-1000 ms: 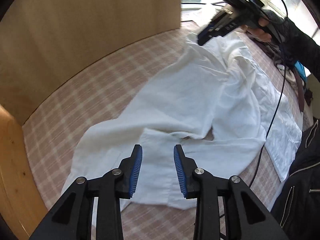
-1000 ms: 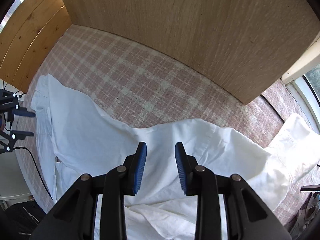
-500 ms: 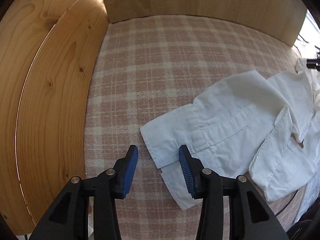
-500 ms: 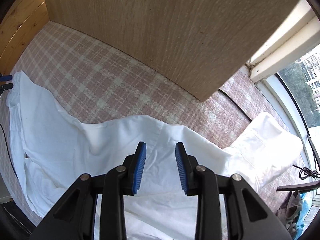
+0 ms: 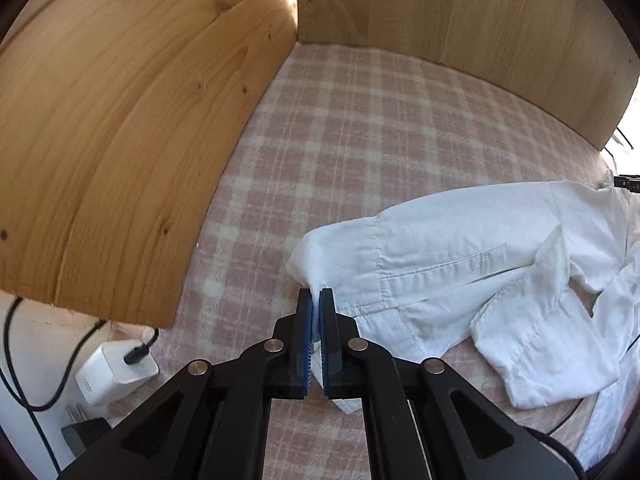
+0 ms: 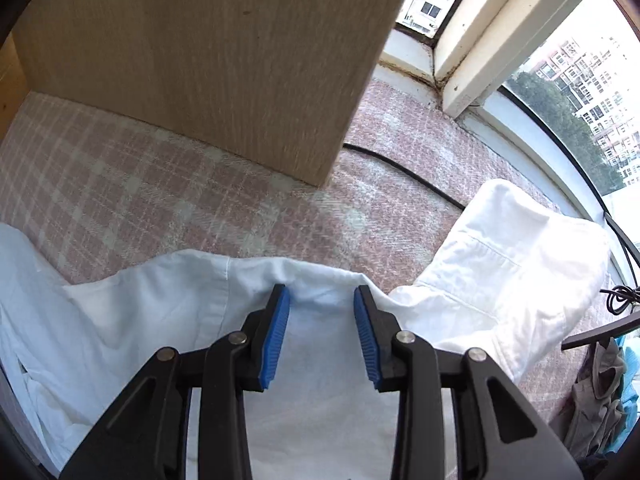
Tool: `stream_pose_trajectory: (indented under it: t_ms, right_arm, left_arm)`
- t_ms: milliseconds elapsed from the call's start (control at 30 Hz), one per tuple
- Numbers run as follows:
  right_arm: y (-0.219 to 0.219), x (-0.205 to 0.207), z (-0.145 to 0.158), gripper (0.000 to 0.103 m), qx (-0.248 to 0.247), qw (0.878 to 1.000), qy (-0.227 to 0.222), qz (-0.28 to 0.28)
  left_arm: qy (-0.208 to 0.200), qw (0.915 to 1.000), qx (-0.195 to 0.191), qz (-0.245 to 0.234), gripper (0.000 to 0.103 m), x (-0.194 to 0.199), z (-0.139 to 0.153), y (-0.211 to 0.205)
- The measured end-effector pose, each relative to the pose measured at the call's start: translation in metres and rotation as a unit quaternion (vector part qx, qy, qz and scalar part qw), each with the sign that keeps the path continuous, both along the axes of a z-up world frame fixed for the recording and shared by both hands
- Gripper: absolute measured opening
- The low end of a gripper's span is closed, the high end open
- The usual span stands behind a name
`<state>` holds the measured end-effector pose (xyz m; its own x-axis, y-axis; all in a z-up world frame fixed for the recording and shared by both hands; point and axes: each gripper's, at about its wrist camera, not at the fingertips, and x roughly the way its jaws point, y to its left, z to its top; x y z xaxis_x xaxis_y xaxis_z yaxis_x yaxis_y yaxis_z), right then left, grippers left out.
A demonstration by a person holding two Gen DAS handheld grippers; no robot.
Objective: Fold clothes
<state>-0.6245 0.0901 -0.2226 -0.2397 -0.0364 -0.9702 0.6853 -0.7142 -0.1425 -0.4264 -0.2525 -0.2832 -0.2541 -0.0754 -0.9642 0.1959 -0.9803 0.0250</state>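
Observation:
A white shirt (image 5: 460,272) lies on a pink checked blanket (image 5: 340,128). In the left wrist view my left gripper (image 5: 315,296) is shut on the cuff end of a sleeve, a strip of white cloth pinched between the blue pads. In the right wrist view the same shirt (image 6: 160,320) spreads under my right gripper (image 6: 322,300), whose jaws are opening above the shirt's upper edge; cloth lies between the fingers but the pads do not press on it. The other sleeve's cuff (image 6: 520,256) lies to the right.
Wooden panels (image 5: 120,140) wall in the blanket at the left and back. A white charger (image 5: 114,372) with a black cable sits off the blanket's lower left. A window frame (image 6: 480,40) and black cable (image 6: 404,172) are at the right, dark clothes (image 6: 596,400) beyond.
My left gripper swung from the shirt's body to the sleeve cuff and closed on it. My right gripper slid right along the shirt's upper edge and its jaws widened.

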Motion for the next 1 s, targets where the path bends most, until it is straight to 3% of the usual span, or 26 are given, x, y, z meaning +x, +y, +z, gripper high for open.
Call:
stream_pose_trajectory:
  t_ms: [133, 167, 300, 333, 400, 467, 567, 633, 733, 800, 833, 900, 1000]
  right_arm:
    - [-0.017, -0.01, 0.002, 0.044, -0.002, 1.0, -0.006, 0.008]
    - [-0.018, -0.01, 0.006, 0.044, -0.011, 1.0, -0.015, 0.013]
    - [-0.011, -0.011, 0.047, 0.046, -0.081, 0.996, -0.035, 0.013]
    - [-0.006, -0.01, 0.058, 0.046, -0.096, 0.995, -0.035, 0.012]
    - [0.007, -0.01, 0.077, 0.047, -0.124, 0.992, -0.038, 0.004]
    - [0.07, 0.045, 0.077, 0.048, -0.149, 0.987, -0.051, -0.015]
    - [0.076, 0.108, 0.052, 0.049, -0.163, 0.984, -0.071, -0.035]
    - [0.085, 0.138, 0.03, 0.049, -0.157, 0.984, -0.074, -0.039]
    - [0.106, 0.171, 0.0, 0.049, -0.15, 0.985, -0.078, -0.044]
    - [0.115, 0.182, -0.008, 0.049, -0.152, 0.983, -0.086, -0.051]
    - [0.116, 0.186, -0.012, 0.049, -0.152, 0.983, -0.089, -0.052]
    - [0.118, 0.194, -0.017, 0.049, -0.151, 0.983, -0.096, -0.05]
    - [0.104, 0.204, -0.021, 0.049, -0.152, 0.982, -0.103, -0.036]
  left_arm:
    - [-0.001, 0.9993, -0.034, -0.013, 0.015, -0.001, -0.003, 0.002]
    - [0.001, 0.9993, -0.037, -0.009, 0.026, -0.002, 0.001, -0.001]
    - [0.029, 0.9978, -0.058, -0.018, 0.028, 0.008, 0.031, -0.011]
    - [0.041, 0.9975, -0.052, -0.024, 0.028, 0.011, 0.04, -0.01]
    - [0.064, 0.9948, -0.003, -0.079, 0.032, 0.014, 0.057, 0.009]
    - [0.075, 0.9848, 0.021, -0.155, 0.039, 0.008, 0.064, 0.049]
    - [0.067, 0.9597, 0.017, -0.272, 0.046, -0.002, 0.051, 0.114]
    - [0.046, 0.9477, 0.011, -0.316, 0.046, -0.014, 0.037, 0.143]
    - [0.021, 0.9409, 0.018, -0.338, 0.045, -0.032, 0.024, 0.167]
    - [0.012, 0.9387, 0.044, -0.342, 0.041, -0.037, 0.019, 0.171]
    - [0.011, 0.9369, 0.062, -0.344, 0.036, -0.037, 0.018, 0.172]
    - [0.021, 0.9337, 0.068, -0.351, 0.007, -0.031, 0.022, 0.175]
    - [0.035, 0.9325, 0.067, -0.353, 0.001, -0.018, 0.029, 0.175]
